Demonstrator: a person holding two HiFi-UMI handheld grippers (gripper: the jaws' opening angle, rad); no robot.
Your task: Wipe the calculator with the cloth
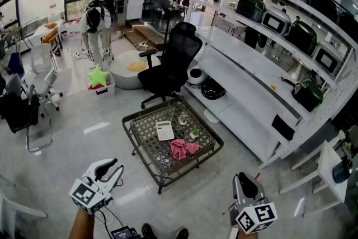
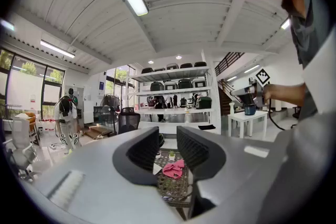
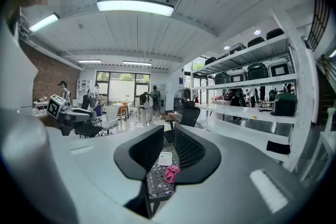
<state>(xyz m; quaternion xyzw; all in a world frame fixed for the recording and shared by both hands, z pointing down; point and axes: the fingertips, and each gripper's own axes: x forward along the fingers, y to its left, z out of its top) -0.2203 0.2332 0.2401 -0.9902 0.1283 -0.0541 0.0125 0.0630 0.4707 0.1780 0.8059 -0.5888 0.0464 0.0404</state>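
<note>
A white calculator (image 1: pixel 164 130) lies on the low wicker table (image 1: pixel 141 155), with a crumpled pink cloth (image 1: pixel 183 148) just to its right and nearer to me. Both grippers are held well short of the table. My left gripper (image 1: pixel 118 166) stands open and empty at the lower left. My right gripper (image 1: pixel 241 177) is shut on nothing at the lower right. Between the jaws, the left gripper view shows the cloth (image 2: pixel 174 169) far off. The right gripper view shows the calculator (image 3: pixel 165 159) and cloth (image 3: pixel 171 173) in the same way.
A black office chair (image 1: pixel 170 64) stands just behind the table. White shelving (image 1: pixel 251 87) with dark appliances runs along the right. A small potted plant (image 1: pixel 194 134) sits on the table. White chairs (image 1: pixel 42 73) and a green star toy (image 1: pixel 98 75) are at the left.
</note>
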